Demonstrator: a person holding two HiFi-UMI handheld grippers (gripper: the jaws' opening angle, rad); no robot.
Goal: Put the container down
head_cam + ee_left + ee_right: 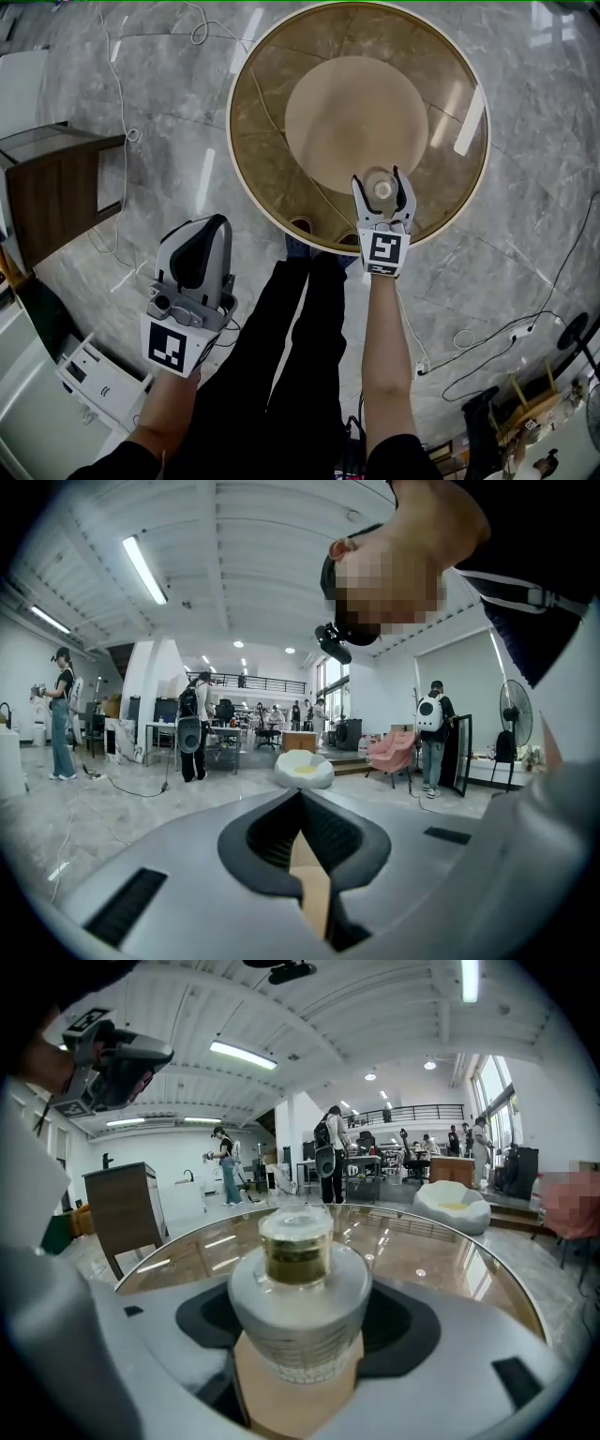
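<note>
One table (272, 122), marble floor (525, 234), left hand-held gripper (216, 223) closed, right hand-held gripper (379, 185) clamping container (298, 1288)

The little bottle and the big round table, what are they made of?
The bottle looks like frosted white glass, maybe plastic: matte and cloudy. Its cap is clear and shiny over a gold band. The table has a glossy brownish top, likely glass, since ceiling lights mirror in it, with a dull tan disc in the middle.

Head view looks down; right hand-held gripper (378, 181) looks level — same table (272, 94).
</note>
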